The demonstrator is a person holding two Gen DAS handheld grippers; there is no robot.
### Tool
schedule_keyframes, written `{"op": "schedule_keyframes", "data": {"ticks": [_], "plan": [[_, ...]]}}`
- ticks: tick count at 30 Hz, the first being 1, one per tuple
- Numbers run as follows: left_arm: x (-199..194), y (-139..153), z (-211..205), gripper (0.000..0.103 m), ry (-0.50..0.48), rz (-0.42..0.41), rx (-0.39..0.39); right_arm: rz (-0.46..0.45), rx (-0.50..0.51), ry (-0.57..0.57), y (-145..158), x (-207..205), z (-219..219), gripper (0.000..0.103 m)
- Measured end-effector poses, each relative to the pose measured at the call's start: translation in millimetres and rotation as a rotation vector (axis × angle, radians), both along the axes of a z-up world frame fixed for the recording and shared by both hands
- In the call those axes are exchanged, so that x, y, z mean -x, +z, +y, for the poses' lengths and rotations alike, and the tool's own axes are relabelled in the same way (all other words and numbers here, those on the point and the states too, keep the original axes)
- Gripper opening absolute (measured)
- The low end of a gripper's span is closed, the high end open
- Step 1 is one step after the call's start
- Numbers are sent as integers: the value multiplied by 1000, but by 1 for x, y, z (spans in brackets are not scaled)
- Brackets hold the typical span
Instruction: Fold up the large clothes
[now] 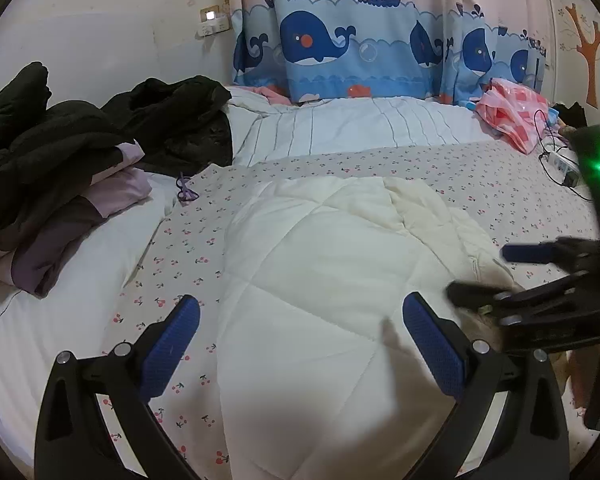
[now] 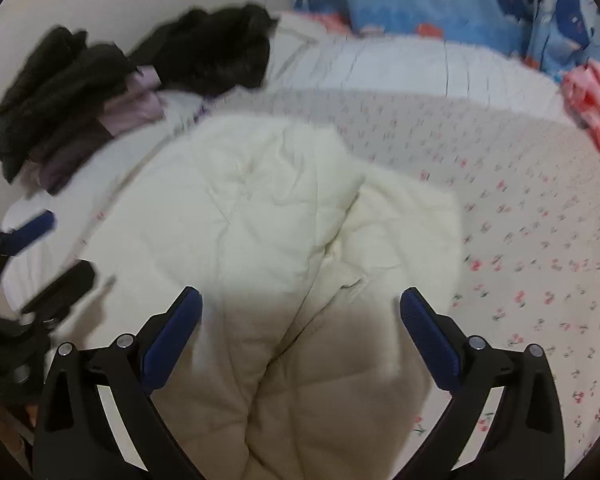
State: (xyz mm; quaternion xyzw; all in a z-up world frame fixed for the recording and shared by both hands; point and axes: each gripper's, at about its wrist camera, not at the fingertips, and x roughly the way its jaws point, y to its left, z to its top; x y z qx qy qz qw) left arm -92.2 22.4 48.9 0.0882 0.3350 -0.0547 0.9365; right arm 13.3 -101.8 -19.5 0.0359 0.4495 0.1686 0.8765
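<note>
A cream quilted padded garment (image 1: 324, 272) lies on the cherry-print bed sheet (image 1: 480, 184), partly folded over itself. My left gripper (image 1: 300, 320) is open and empty just above its near part. My right gripper (image 2: 300, 312) is open and empty above the garment (image 2: 268, 208) near its folded edge. In the left wrist view the right gripper (image 1: 496, 272) shows at the right, open, at the garment's right edge. In the right wrist view the left gripper (image 2: 52, 252) shows at the left edge, open.
A pile of black and lilac clothes (image 1: 56, 168) lies at the left of the bed. A white striped duvet (image 1: 360, 128) and whale-print curtain (image 1: 380, 44) are behind. A pink bag (image 1: 512, 112) and a power strip with cables (image 1: 560, 164) lie at the far right.
</note>
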Motion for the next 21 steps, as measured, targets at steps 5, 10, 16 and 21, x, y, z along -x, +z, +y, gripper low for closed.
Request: {"op": "schedule_keyframes", "data": {"ticks": [5,10,16,21], "plan": [[0,1,-1,97,0,-4,8,30,-32,-9,-11,7,-4,96],[2,2,-2,97,-3,-22,14,24,-37,-13,-11,10,-5,96],[1,3,-2,97,1,-23,21,16,-38,-16,-10,11,-6,96],[0,2,-3,97,0,-23,22,-3,-6,-11,-6,16,-4,96]]}}
